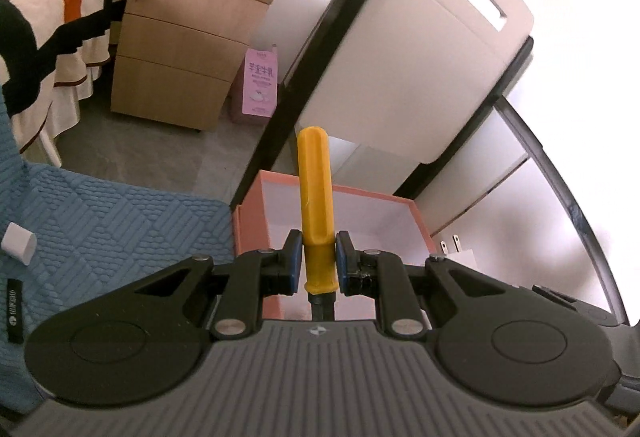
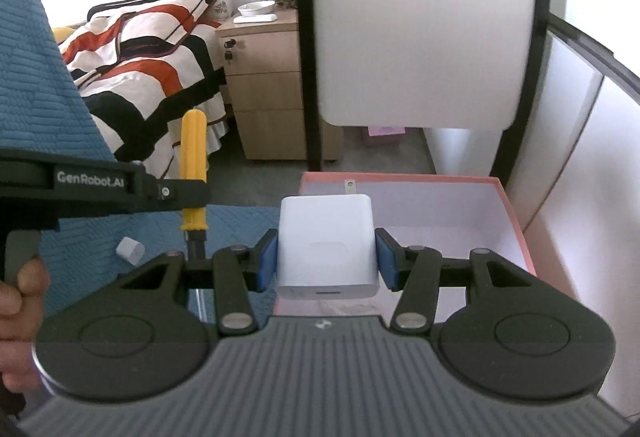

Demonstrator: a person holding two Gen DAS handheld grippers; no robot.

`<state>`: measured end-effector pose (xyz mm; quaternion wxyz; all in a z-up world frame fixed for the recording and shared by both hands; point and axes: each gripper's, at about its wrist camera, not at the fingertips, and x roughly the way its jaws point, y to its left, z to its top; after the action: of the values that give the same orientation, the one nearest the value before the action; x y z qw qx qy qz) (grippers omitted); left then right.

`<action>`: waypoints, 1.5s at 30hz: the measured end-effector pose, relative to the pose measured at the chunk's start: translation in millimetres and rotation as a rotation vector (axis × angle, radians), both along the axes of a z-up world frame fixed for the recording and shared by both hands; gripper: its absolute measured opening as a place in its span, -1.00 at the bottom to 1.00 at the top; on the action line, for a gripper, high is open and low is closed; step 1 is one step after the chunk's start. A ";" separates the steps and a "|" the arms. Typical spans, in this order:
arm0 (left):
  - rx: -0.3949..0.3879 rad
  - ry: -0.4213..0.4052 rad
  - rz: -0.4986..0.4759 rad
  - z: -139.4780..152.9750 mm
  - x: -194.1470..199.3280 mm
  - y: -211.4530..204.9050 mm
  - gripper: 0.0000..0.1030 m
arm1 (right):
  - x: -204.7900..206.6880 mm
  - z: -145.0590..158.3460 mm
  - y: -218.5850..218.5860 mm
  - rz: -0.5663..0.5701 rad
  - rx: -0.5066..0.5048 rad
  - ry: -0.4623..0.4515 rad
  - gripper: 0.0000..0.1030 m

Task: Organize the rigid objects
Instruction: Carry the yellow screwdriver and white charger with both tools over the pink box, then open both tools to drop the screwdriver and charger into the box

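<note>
Your left gripper [image 1: 318, 263] clenches the yellow plastic-handled screwdriver [image 1: 315, 193]; your right gripper [image 2: 326, 259] grips the white plastic wall charger [image 2: 326, 241], prongs forward. Both are held above the open pink cardboard box [image 2: 510, 213], apparently for deposit. Blue quilted fabric [image 1: 116, 221] covers the surface; a striped bed [image 2: 136, 49] lies beyond.

A blue quilted mat [image 1: 120, 229] covers the surface. On it lie a small white block [image 1: 18, 248] and, at its edge, an open pink box [image 2: 516, 221], white inside.
</note>
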<state>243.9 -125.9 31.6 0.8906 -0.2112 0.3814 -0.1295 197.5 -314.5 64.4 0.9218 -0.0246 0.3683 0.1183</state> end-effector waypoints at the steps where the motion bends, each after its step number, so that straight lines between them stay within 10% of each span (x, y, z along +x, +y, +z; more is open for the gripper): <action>1: 0.008 0.004 -0.001 -1.3 1.3 -6.9 -0.60 | 0.8 -2.2 -6.9 -0.007 -0.005 0.005 0.03; 39: 0.105 0.187 -0.024 -148.4 25.3 -116.0 -0.57 | -0.6 -145.8 -150.4 -0.174 0.014 0.266 0.05; 45: 0.104 0.160 -0.015 -138.8 21.2 -112.0 -0.17 | 1.2 -141.5 -151.2 -0.182 0.037 0.274 0.05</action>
<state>265.2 -237.9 -107.2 0.8660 -0.1715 0.4592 -0.0987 198.8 -465.8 -77.1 0.8702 0.0422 0.4890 0.0433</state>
